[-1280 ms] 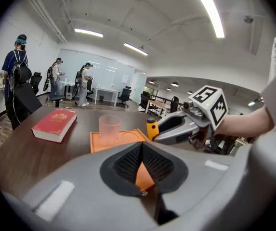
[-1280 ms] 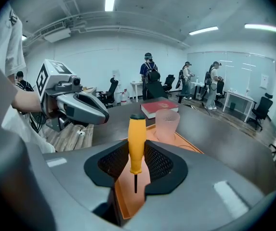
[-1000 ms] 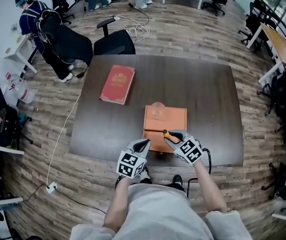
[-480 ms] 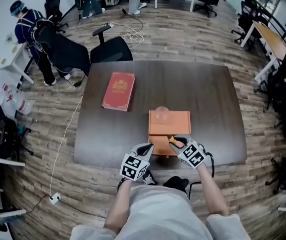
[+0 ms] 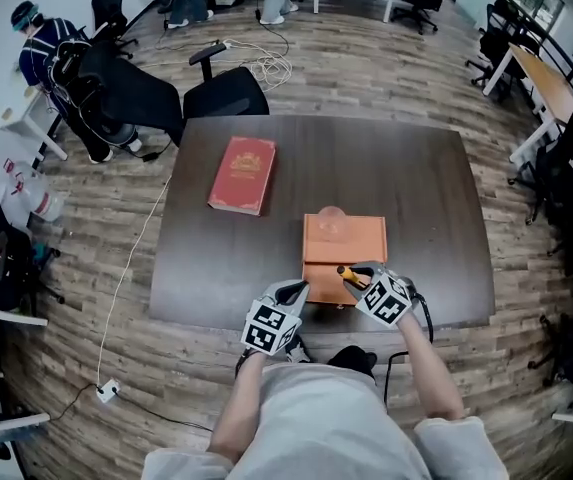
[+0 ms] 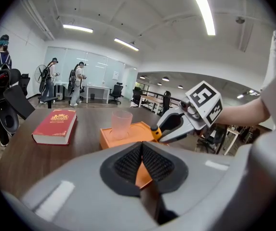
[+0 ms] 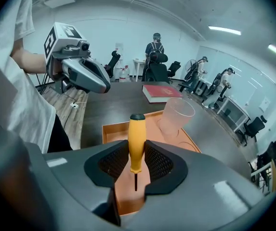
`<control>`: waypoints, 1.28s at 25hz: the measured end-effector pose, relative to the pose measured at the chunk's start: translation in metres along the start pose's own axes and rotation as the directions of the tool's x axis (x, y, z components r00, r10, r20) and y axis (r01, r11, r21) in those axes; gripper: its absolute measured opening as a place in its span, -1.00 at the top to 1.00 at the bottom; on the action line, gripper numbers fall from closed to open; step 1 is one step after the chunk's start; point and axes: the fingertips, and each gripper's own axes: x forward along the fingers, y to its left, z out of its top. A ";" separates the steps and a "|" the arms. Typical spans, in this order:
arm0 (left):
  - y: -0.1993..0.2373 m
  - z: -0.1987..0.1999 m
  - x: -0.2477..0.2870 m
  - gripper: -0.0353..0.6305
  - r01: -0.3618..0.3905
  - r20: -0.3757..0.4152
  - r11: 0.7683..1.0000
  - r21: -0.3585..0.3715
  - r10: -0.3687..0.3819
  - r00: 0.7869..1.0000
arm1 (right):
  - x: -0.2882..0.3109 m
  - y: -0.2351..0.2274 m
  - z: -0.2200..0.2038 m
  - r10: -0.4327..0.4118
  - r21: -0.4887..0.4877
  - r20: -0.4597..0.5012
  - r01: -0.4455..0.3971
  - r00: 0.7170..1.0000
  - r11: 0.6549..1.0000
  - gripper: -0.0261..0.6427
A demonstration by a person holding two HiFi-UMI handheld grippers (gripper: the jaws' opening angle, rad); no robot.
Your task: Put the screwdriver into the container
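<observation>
Two claws: right gripper (image 7: 137,154) clamps screwdriver (image 7: 137,136), handle forward along jaws, right over orange container (image 7: 110,130); left gripper (image 6: 141,152) closed, empty

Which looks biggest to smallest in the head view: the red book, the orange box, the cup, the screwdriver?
1. orange box
2. red book, slightly smaller
3. cup and screwdriver: both tiny, and the screwdriver is partly hidden, so I can't rank them.

The yellow-handled screwdriver (image 7: 137,138) (black cap) is clamped in jaws of the right gripper (image 7: 137,160) above the orange container (image 5: 358,243).
</observation>
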 end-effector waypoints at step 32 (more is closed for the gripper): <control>0.011 -0.018 -0.003 0.73 -0.011 -0.024 1.000 -0.015 0.011 1.000 | 0.061 0.018 -0.035 -0.035 -0.206 -0.305 -0.030 0.952 0.978 0.61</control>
